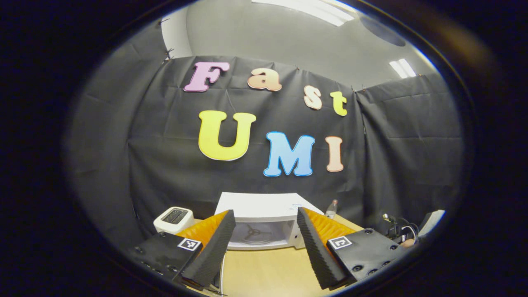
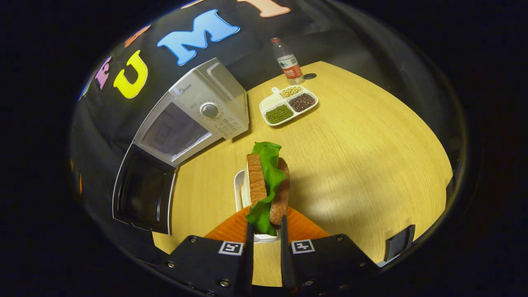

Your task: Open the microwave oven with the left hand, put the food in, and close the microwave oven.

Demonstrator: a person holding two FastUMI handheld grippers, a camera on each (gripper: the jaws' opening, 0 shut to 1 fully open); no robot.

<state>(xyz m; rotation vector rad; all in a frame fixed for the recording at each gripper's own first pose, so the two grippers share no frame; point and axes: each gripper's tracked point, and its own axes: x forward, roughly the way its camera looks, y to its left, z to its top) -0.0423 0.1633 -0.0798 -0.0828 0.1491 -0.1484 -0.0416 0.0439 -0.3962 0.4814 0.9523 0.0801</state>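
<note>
A: Where is the food?

B: In the right gripper view, the right gripper (image 2: 266, 225) is clamped on the sandwich (image 2: 267, 187), its 2 fingers pressing the 2 bread slices from either side, with a green lettuce leaf standing up between them. The sandwich is held on edge above a small white plate (image 2: 239, 189), near the middle of the tabletop (image 2: 363, 156).

A: And the microwave oven?

B: The microwave oven (image 2: 198, 111) sits at the far left edge of the tabletop, against the booth wall. Its door (image 2: 142, 192) is swung fully open, and the cavity looks empty. In the left gripper view the cavity with its turntable ring shows between the fingers.

A: What is the left gripper doing?

B: The left gripper (image 1: 264, 231) has its fingers spread wide apart, holding nothing, raised in front of the microwave oven.

A: Anything else on the tabletop?

B: A white divided tray (image 2: 288, 105) with 3 kinds of beans or grains lies toward the far edge, and a water bottle (image 2: 287, 60) stands just behind it. A white toaster (image 1: 174, 218) sits left of the microwave oven in the left gripper view.
</note>
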